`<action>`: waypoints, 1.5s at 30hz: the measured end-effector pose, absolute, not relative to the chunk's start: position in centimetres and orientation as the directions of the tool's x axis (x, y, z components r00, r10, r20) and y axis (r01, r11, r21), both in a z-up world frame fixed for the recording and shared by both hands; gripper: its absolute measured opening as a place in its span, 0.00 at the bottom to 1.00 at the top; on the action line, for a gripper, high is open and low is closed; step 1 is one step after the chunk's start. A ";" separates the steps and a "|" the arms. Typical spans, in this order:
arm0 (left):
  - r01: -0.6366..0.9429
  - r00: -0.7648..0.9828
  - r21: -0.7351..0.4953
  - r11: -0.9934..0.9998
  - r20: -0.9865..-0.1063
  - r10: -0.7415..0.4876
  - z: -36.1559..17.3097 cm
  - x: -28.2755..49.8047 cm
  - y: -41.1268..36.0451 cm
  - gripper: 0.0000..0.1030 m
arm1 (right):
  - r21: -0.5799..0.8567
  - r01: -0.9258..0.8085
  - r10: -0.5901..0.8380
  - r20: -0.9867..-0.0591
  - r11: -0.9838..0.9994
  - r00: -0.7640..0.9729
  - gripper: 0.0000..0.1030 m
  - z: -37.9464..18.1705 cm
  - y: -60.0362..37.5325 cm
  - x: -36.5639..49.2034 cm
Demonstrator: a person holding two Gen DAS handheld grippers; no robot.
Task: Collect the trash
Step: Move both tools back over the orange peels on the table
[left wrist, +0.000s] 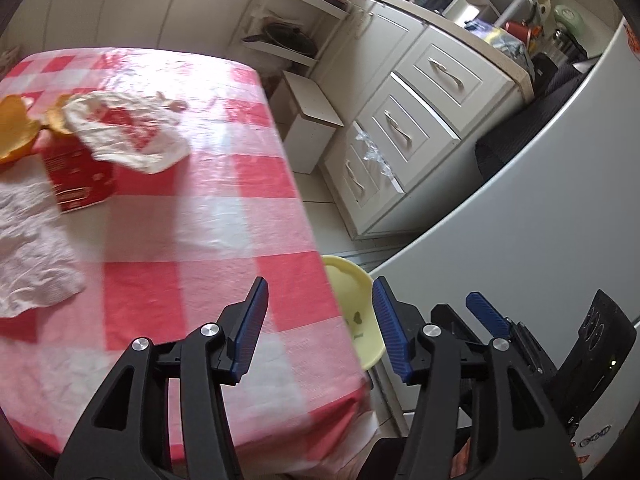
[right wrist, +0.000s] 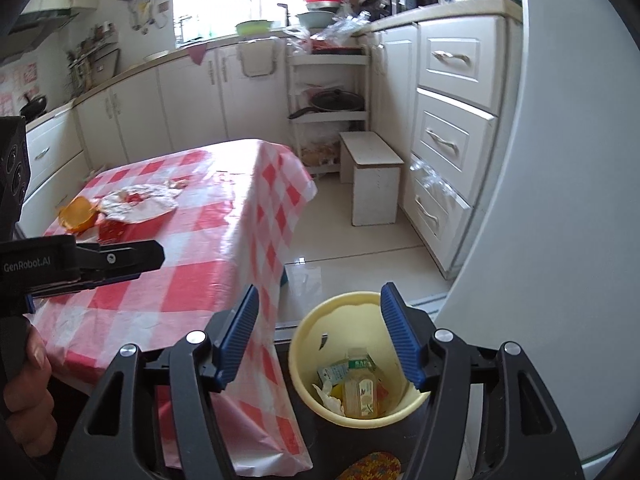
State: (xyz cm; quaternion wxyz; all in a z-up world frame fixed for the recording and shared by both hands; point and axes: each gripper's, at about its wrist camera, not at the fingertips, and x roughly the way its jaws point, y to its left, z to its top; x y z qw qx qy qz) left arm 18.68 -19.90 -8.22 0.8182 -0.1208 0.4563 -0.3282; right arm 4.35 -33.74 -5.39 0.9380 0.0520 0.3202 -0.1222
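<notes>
1. Both grippers are empty. The left gripper (left wrist: 320, 332) hangs over the near right corner of the worktop (left wrist: 192, 240) with its jaws parted and nothing between them. The right gripper (right wrist: 320, 340) stands open over the yellow bin (right wrist: 304, 360), its pads clear of the rim.
2. The bin sits on the floor just off the worktop's near right corner. Inside it are a small juice bottle (right wrist: 360, 396), a green carton (right wrist: 332, 372) and some crumpled tissue (right wrist: 330, 398).
3. What's left lies along the worktop's left edge: orange peel (left wrist: 16, 128), a red carton (left wrist: 80, 176), a crumpled white wrapper (left wrist: 128, 132) draped over the carton's top, and a crumpled paper towel (left wrist: 32, 248) nearer the front.
4. Handling, as I judge it: the paper towel is feather-light and limp, so pinch a raised fold in its middle, not a flat edge.
5. The wrapper looks thin and crinkly and may slide off the carton. Take it at its bunched centre.
6. The carton seems light but crushable. Grip it across its narrow faces.
7. The peel is curved, probably slick and bendy. Take it by its rim.
8. A few small crumbs (left wrist: 172, 104) lie beyond the wrapper, likely too small to pinch cleanly.
</notes>
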 end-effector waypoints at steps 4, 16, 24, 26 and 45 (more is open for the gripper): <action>0.377 0.395 -0.512 0.772 -0.665 -0.634 -8.5 18.9 -16.7 0.52 | -0.013 0.217 -0.181 -0.602 0.976 0.777 0.62 -5.0 -31.7 4.8; 0.286 0.454 -0.531 0.797 -0.658 -0.601 -9.0 19.8 -9.6 0.53 | -0.099 0.077 -0.121 -0.587 0.992 0.801 0.65 -4.7 -25.5 6.7; 0.251 0.486 -0.522 0.815 -0.660 -0.572 -9.4 20.4 -7.2 0.54 | -0.122 0.020 -0.089 -0.594 0.992 0.800 0.66 -5.1 -23.1 7.7; 0.246 0.496 -0.509 0.825 -0.665 -0.558 -9.5 20.5 -6.7 0.54 | -0.125 0.011 -0.084 -0.596 0.992 0.798 0.66 -5.2 -22.7 8.0; -0.108 0.635 -0.502 0.858 -0.699 -0.329 -10.7 29.1 4.6 0.64 | -0.134 -0.050 -0.044 -0.620 0.990 0.783 0.69 -6.5 -20.7 9.3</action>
